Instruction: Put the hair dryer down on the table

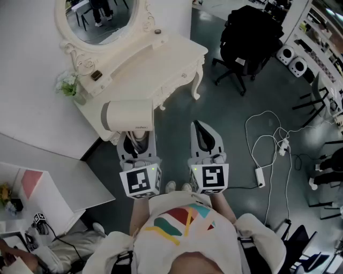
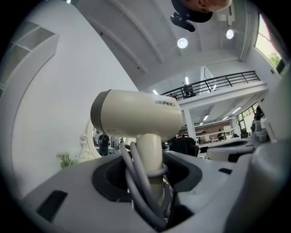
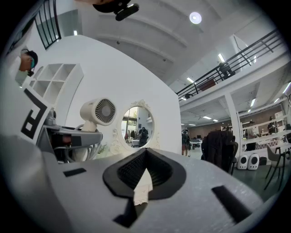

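Note:
A cream hair dryer (image 1: 128, 115) (image 2: 136, 116) stands upright in my left gripper (image 1: 138, 140) (image 2: 150, 182), which is shut on its handle with the grey cord (image 2: 136, 182) bunched between the jaws. The dryer hangs in the air just off the near corner of the white dressing table (image 1: 161, 53). Beside it on the right, my right gripper (image 1: 204, 136) (image 3: 145, 152) is shut with nothing in it. In the right gripper view the dryer (image 3: 96, 113) shows at the left with its rear grille facing the camera.
An oval mirror (image 1: 102, 16) tops the dressing table, with a small plant (image 1: 68, 84) and a dark item (image 1: 96, 75) on the tabletop. A black office chair (image 1: 249, 37) stands beyond. White cables and a power strip (image 1: 260, 176) lie on the floor at the right. White shelving (image 1: 32, 187) stands at the left.

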`<state>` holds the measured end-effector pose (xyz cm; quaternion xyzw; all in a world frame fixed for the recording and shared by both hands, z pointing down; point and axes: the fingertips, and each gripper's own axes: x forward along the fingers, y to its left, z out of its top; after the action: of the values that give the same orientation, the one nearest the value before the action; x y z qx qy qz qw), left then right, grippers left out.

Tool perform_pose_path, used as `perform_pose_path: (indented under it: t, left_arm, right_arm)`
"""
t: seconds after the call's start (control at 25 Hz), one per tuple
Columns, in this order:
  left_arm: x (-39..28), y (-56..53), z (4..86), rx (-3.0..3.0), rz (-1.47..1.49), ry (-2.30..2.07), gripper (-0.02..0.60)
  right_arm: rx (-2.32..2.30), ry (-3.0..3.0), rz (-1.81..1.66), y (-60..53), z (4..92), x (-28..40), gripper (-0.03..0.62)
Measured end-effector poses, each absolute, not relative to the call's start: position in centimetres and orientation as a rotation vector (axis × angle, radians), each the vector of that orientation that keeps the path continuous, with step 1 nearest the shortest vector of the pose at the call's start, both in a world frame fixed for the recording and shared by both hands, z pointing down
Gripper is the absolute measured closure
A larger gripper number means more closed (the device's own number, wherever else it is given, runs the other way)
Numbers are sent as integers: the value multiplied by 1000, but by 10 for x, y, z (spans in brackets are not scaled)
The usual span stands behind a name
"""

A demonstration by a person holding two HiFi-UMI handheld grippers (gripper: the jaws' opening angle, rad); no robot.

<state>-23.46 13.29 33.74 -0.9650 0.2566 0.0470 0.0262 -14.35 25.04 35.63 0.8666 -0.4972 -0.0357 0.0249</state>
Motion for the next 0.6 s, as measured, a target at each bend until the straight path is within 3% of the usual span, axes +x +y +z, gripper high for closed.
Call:
perform_pose_path:
  t: [0.6]
  left_arm:
    - [-237, 131, 334, -2971, 170, 818, 382]
  right_arm:
    - [2655, -1569, -105, 249, 358, -143, 595]
